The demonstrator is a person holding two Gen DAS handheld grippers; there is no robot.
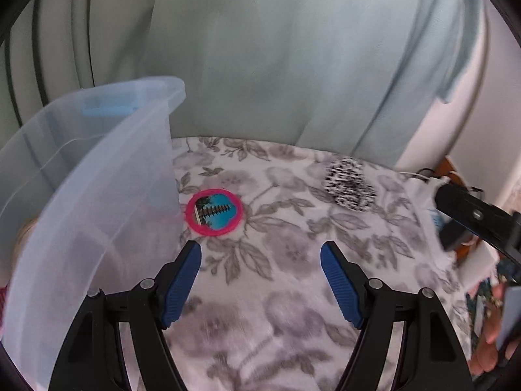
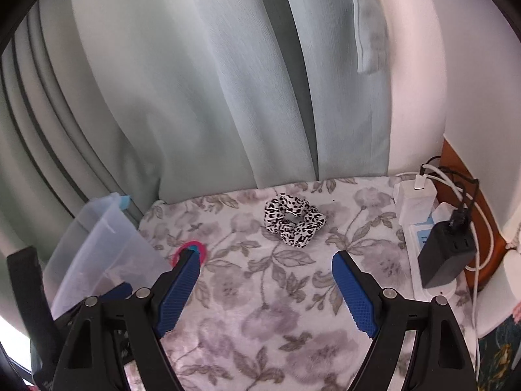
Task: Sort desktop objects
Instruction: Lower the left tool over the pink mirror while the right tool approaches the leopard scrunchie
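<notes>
The scrunchie (image 2: 293, 224), soft fabric with a black-and-white spotted print, lies ahead of the right gripper (image 2: 266, 262), between its spread, empty fingers. The round pink-rimmed mirror (image 1: 214, 212), hard and flat, sits just ahead-left of the left gripper (image 1: 260, 254), likewise spread, beside the translucent plastic bin (image 1: 97, 202). Both items seemingly remain unsorted on the floral cloth (image 2: 276, 309).

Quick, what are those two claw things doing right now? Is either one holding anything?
Left gripper: open, holding nothing, above the floral cloth.
Right gripper: open, holding nothing.
</notes>
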